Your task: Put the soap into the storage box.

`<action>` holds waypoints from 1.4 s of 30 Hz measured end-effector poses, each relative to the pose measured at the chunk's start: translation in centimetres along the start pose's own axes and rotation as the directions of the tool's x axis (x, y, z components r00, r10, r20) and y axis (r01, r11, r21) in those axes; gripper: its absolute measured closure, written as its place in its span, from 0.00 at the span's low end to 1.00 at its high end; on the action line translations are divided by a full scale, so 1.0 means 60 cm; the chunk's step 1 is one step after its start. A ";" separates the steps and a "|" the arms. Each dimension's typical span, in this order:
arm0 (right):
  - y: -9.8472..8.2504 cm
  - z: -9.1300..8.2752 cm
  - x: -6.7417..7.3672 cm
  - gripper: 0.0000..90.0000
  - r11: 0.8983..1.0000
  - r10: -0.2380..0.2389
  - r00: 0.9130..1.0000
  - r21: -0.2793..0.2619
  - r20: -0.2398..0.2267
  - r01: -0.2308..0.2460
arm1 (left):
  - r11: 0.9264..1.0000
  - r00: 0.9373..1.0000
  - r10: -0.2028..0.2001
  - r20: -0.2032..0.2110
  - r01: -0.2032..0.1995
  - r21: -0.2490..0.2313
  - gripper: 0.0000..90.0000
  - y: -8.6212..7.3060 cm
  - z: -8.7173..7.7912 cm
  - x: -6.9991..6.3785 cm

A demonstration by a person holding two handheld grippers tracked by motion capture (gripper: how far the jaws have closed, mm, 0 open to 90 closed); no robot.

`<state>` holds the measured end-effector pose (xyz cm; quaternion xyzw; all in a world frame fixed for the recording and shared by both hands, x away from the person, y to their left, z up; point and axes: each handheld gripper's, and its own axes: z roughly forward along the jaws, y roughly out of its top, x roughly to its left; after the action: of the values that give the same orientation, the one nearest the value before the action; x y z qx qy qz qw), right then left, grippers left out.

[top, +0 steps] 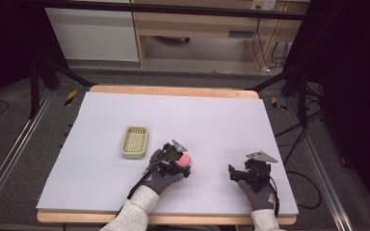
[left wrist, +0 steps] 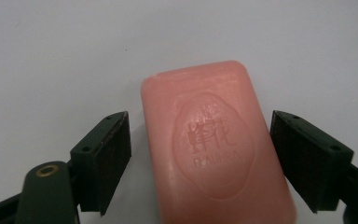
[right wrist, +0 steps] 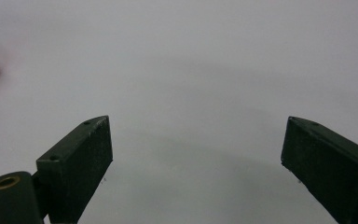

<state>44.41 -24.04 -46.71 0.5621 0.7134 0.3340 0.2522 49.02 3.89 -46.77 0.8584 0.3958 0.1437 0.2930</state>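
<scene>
The left gripper [left wrist: 200, 154] has its jaws apart around the pink soap [left wrist: 216, 149], not yet pressing it, probably to carry it to the green soap dish [top: 135, 142] just left and farther, while the right gripper [right wrist: 196, 154] rests released on the table [top: 212, 120].

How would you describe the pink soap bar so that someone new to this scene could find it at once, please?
Start at the pale grey mat covering the table, then find the left gripper near its front edge. The soap bar lies flat between its open jaws, untouched by the pads. It is the sole pink item, stamped with an oval emblem, unlike the slotted yellow-green soap dish behind.
</scene>
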 end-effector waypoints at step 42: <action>0.000 0.001 0.000 0.10 1.000 -0.005 1.000 0.006 0.011 0.004 | 0.999 1.000 -0.006 0.009 0.006 0.051 0.42 0.008 -0.014 0.004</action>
<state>44.45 -24.02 -46.74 0.5632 0.7143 0.3279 0.2551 49.08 4.17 -45.81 0.8651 0.4005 0.1286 0.2733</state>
